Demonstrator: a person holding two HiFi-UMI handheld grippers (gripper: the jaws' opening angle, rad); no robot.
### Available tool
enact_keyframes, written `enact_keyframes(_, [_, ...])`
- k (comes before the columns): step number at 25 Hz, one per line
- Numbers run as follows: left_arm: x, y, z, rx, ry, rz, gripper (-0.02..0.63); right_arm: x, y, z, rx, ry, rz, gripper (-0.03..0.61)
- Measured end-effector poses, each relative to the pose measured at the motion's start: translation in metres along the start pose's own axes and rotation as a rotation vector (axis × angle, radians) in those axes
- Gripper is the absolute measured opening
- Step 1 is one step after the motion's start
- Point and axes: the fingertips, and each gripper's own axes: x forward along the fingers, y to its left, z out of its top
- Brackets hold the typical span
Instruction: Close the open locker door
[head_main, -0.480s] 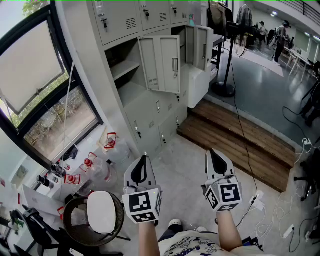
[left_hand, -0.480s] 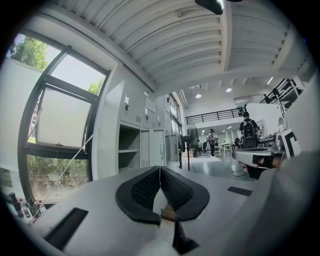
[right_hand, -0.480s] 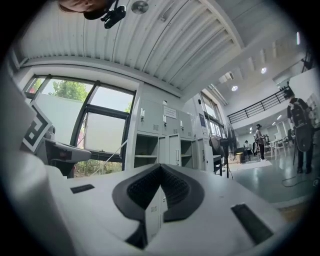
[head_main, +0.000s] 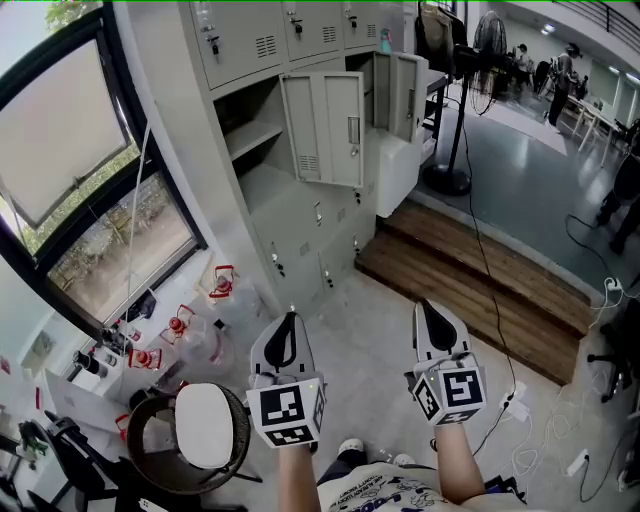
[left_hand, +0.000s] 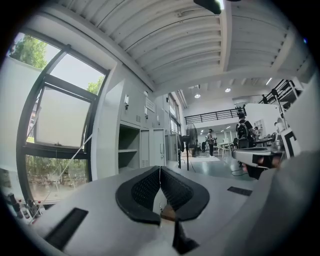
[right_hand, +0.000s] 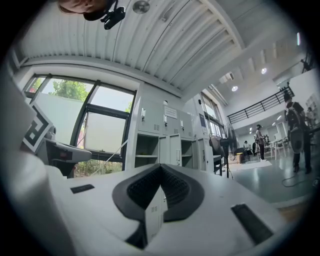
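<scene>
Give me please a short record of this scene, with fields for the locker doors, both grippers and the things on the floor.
lockers: grey lockers beside a window
door one: open door, swung out wide
door two: second open door, further along the row
left: left gripper, jaws together, nothing held
right: right gripper, jaws together, nothing held
floor: wooden step, fan, stool
task state: not started; neither gripper touches a door

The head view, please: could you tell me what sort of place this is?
Probably a workshop or lab hall: a bank of grey metal lockers, one locker door open, a pedestal fan on the polished floor, and people at tables beyond.
</scene>
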Motion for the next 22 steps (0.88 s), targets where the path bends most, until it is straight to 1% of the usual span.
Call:
enact_keyframes(3, [0.001,0.005,-0.002,0.0,0.002,-0.005,0.008,0.003,0.004,-0.001,0.016,-0.006,0.0,-0.005])
enact_keyframes(5, [0.003,0.01,-0.003,-0.002,0.003,-0.009,0.008,0.007,0.01,-0.002,0.047,-0.016,0.012,-0.003])
enact_keyframes(6, [0.004,0.014,-0.004,-0.003,0.002,-0.011,0.008,0.01,0.013,-0.002,0.061,-0.022,0.021,0.011])
enact_keyframes(7, [0.005,0.017,-0.004,-0.004,0.002,-0.012,0.008,0.012,0.017,-0.001,0.07,-0.027,0.028,0.099])
enact_keyframes(8, [0.006,0.02,-0.004,-0.004,0.001,-0.014,0.008,0.014,0.019,-0.001,0.074,-0.032,0.029,0.152])
enact_keyframes(12, [0.013,0.034,-0.006,-0.004,-0.005,-0.025,0.008,0.024,0.026,-0.003,0.077,-0.042,0.0,0.155])
enact_keyframes(13, [0.015,0.037,-0.007,-0.004,-0.006,-0.028,0.008,0.026,0.029,-0.005,0.081,-0.039,-0.003,0.172])
enact_keyframes(14, [0.017,0.041,-0.008,-0.004,-0.005,-0.03,0.008,0.029,0.031,-0.007,0.084,-0.033,-0.004,0.215])
enact_keyframes(18, [0.026,0.057,-0.013,-0.012,0.008,-0.029,0.008,0.037,0.042,-0.013,0.076,-0.014,-0.008,0.219])
enact_keyframes(22, [0.035,0.066,-0.018,-0.017,0.021,-0.028,0.008,0.047,0.041,-0.017,0.084,-0.001,-0.015,0.219])
